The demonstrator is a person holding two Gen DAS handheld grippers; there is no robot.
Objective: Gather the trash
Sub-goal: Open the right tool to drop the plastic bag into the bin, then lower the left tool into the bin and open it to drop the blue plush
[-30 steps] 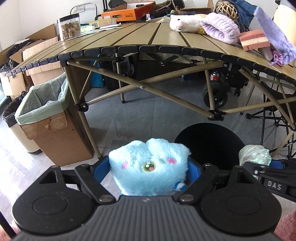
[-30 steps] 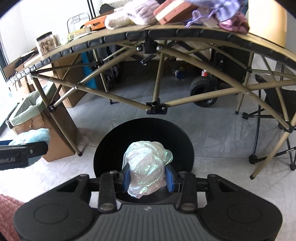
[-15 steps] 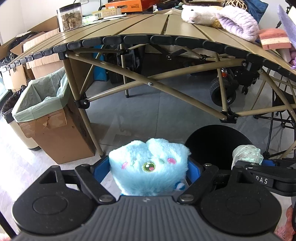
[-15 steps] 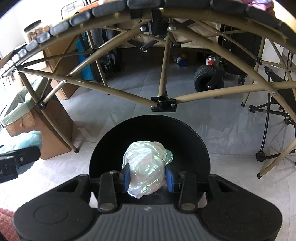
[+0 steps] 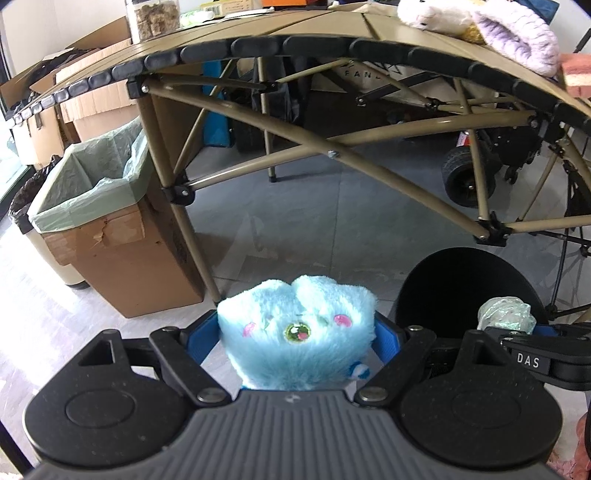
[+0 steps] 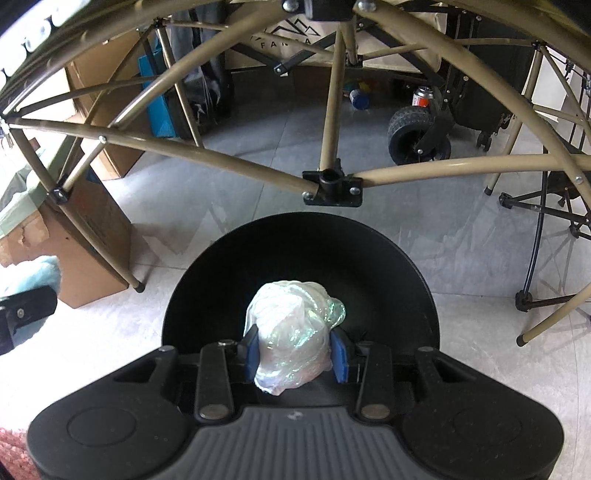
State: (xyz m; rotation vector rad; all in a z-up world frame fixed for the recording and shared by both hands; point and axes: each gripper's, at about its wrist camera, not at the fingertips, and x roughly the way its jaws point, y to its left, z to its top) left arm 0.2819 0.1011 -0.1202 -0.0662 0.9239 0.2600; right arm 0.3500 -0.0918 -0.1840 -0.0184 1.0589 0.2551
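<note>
My left gripper [image 5: 295, 339] is shut on a fluffy light-blue plush toy [image 5: 295, 332] with pink cheeks, held above the floor in front of the folding table. My right gripper [image 6: 295, 347] is shut on a crumpled wad of iridescent clear plastic [image 6: 291, 332], which hangs over the mouth of a round black bin [image 6: 299, 251]. In the left wrist view the same black bin [image 5: 461, 288] sits lower right with the plastic wad [image 5: 506, 314] and right gripper over it.
A cardboard box lined with a green bag [image 5: 96, 184] stands left of the table leg [image 5: 184, 221]. The tan folding table [image 5: 295, 22] carries plush toys, a jar and boxes. Its crossed frame tubes [image 6: 332, 147] hang just above the bin. A wheeled cart [image 6: 417, 136] is behind.
Both grippers have moved forward and down toward the table frame and the black bin, which now looks larger. Each grip looks the same as before.
</note>
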